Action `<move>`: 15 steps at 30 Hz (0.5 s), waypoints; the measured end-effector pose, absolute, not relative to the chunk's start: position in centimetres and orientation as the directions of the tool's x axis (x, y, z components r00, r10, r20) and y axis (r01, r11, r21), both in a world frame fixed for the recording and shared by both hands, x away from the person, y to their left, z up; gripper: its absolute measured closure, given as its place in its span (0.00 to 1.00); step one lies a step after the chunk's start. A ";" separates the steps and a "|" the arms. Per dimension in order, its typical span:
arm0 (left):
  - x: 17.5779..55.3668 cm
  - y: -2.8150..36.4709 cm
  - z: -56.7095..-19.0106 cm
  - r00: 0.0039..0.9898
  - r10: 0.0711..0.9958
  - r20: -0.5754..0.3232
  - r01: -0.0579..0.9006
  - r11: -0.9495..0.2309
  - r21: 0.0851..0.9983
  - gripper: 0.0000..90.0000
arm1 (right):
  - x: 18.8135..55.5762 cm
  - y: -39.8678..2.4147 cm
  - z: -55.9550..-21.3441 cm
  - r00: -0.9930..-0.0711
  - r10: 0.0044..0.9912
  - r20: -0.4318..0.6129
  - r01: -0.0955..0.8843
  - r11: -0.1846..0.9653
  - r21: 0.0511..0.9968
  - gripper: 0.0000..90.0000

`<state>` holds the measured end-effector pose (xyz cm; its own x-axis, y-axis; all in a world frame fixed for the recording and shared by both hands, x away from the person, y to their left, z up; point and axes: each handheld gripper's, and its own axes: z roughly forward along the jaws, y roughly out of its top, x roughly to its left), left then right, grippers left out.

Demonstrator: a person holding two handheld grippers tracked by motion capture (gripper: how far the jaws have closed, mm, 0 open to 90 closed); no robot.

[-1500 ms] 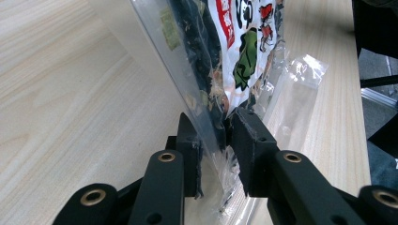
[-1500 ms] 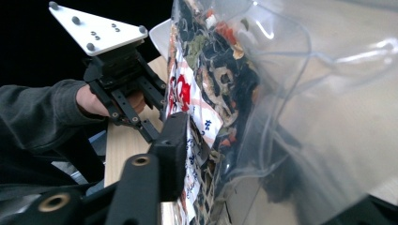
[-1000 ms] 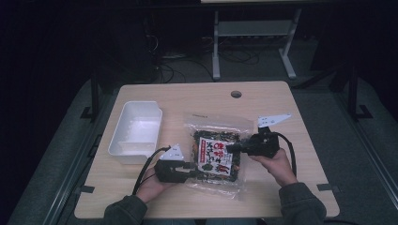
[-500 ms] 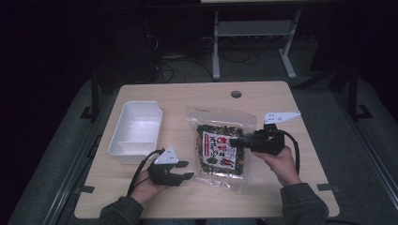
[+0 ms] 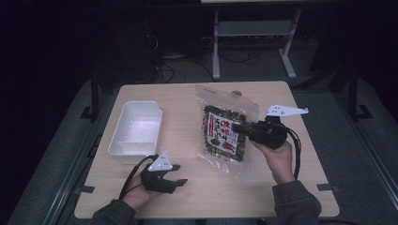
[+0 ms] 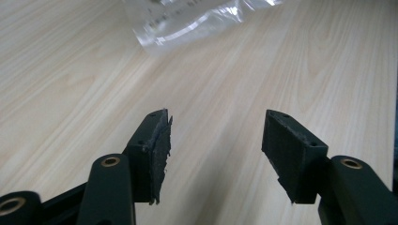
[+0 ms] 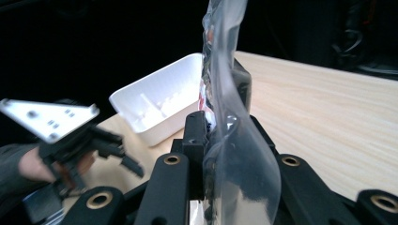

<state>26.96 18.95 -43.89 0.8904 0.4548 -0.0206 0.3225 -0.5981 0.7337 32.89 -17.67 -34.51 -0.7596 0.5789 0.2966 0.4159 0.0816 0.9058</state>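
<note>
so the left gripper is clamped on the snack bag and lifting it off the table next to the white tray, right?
Not the left. The right gripper is clamped on the snack bag, as the high view shows; its fingers pinch the plastic. The left gripper is open with nothing between its fingers. The white tray sits beside it.

High view: fixed above person's table [image 5: 187, 101] edge, facing forward and down, far, whole tabletop in frame. Left tool [image 6: 216, 150] view: low over wood, close, facing clear bag [image 6: 197, 18] corner at 12 o'clock. Right tool [image 7: 220, 140] view: very close, bag edge-on at 12, white tray [image 7: 159, 101] at 10. Shared: bag, tabletop; tray in high and right views.
</note>
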 end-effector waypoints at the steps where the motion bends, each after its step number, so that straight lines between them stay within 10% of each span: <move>1: 26.8 19.2 -43.9 0.888 0.458 -0.022 0.325 -0.596 0.735 0.44 | 33.0 -17.5 -34.5 -0.752 0.588 0.298 0.417 0.075 0.906 0.83; 15: 25.7 21.3 -43.8 0.881 0.473 -0.003 0.327 -0.607 0.724 0.35 | 34.4 -14.1 -33.3 -0.705 0.655 0.273 0.411 0.063 0.909 0.83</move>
